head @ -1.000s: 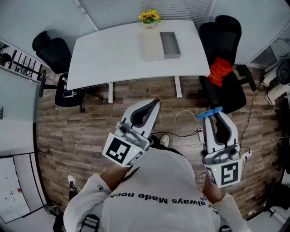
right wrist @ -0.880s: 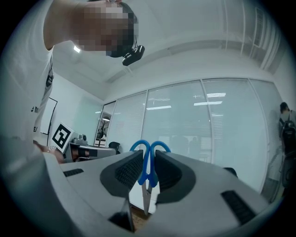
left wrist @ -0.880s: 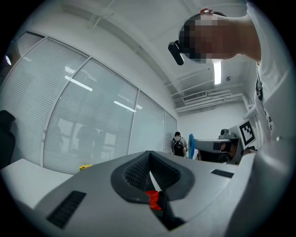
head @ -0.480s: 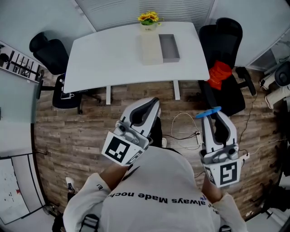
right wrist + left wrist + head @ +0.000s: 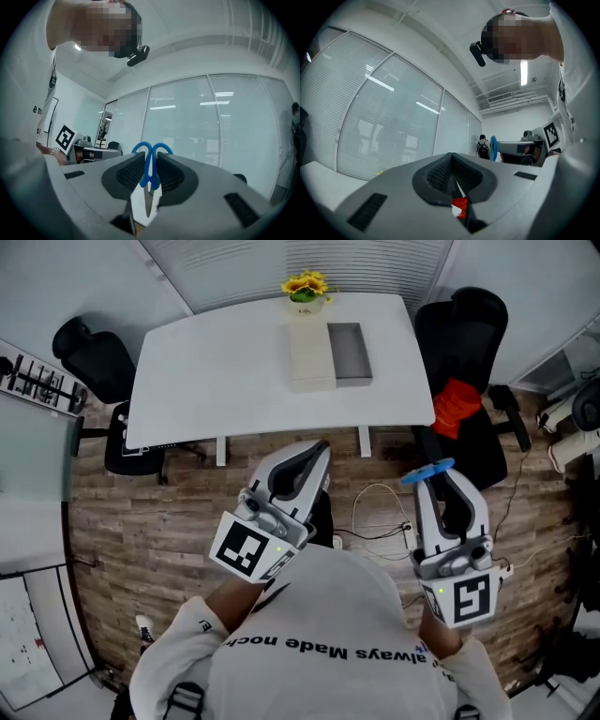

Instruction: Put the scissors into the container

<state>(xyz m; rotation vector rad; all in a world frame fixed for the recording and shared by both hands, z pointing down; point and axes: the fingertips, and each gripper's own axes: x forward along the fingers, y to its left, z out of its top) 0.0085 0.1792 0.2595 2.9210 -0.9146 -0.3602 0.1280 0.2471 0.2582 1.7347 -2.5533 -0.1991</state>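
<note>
Blue-handled scissors (image 5: pixel 150 165) sit clamped between the jaws of my right gripper (image 5: pixel 151 161), handles outward and blades pointing back toward the camera. In the head view the blue handles (image 5: pixel 427 471) stick out at the tip of the right gripper (image 5: pixel 435 476), held over the wooden floor. The grey open container (image 5: pixel 349 352) lies on the white table (image 5: pixel 216 362), far ahead of both grippers, next to a pale flat box (image 5: pixel 310 357). My left gripper (image 5: pixel 315 454) is shut with nothing in it; in its own view the left gripper (image 5: pixel 451 161) has its jaws pressed together.
Yellow flowers (image 5: pixel 307 285) stand at the table's far edge. Black office chairs flank the table at left (image 5: pixel 94 357) and right (image 5: pixel 464 334), and a red thing (image 5: pixel 457 401) lies on the right one. Cables (image 5: pixel 380 512) trail on the floor ahead. Glass partitions with blinds surround the room.
The table and container have shifted slightly lower and nearer in the head view. Both grippers keep the same pose, with the scissors still held in the right one.
</note>
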